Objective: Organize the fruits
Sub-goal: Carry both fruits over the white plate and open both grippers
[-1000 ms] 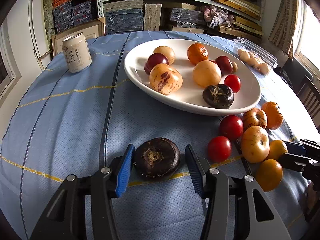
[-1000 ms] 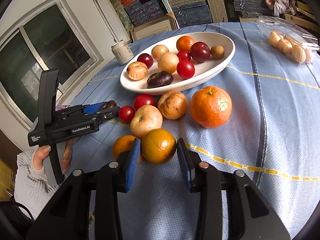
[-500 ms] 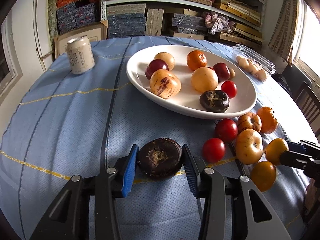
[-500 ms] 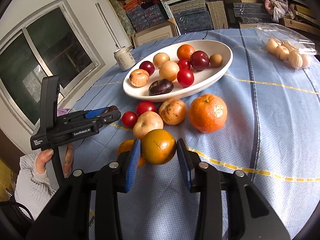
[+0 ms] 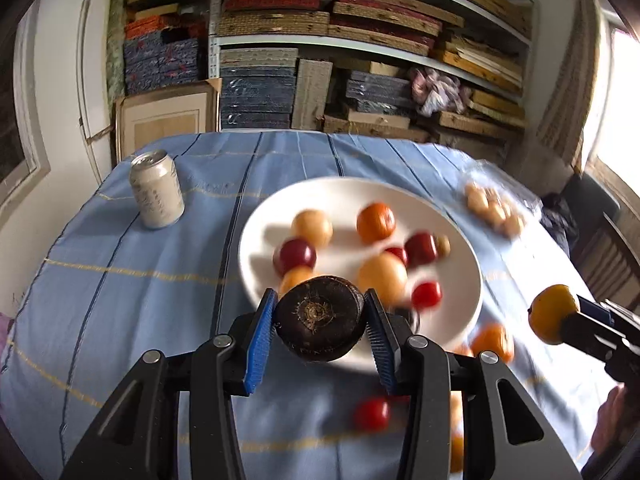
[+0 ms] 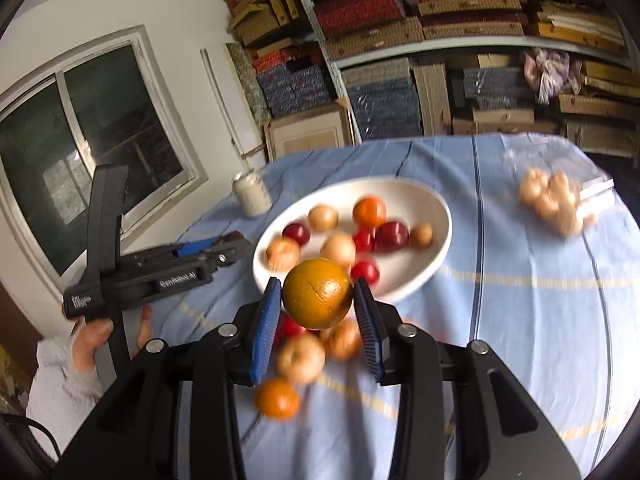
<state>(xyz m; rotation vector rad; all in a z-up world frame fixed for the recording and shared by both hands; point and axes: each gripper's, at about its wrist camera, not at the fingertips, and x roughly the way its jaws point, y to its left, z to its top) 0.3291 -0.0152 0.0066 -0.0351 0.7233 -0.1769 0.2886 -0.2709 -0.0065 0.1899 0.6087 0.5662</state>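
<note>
Above the near rim of the white oval platter (image 5: 460,248): left gripper (image 5: 320,322) clamped on a dark purple-brown fruit (image 5: 320,320), blue ribbed pads (image 5: 261,336) pressed to both flanks. Fruit squat and disc-like, skin matte and rough, round stem scar facing the camera, flat axis lying along the fingers. Held clear of the blue striped tablecloth (image 5: 132,304).

In the right wrist view: right gripper (image 6: 318,300) closed on a greenish-orange citrus (image 6: 318,299), round, finely pitted, with one thin surface crease; lifted above the loose fruit on the cloth. No long axis discernible.

On the platter: blurred round fruits, red, orange and pale yellow, smooth-skinned. On the cloth below the right gripper: pale apple (image 6: 300,358), small orange (image 6: 277,399), further blurred pieces. Red tomato (image 5: 372,414) on the cloth beneath the left gripper.

Left of the platter, well apart: pale cylindrical drink can (image 5: 157,189), upright. Right of the platter: clear plastic pack of pale rounded items (image 6: 554,200), too blurred to identify.
</note>
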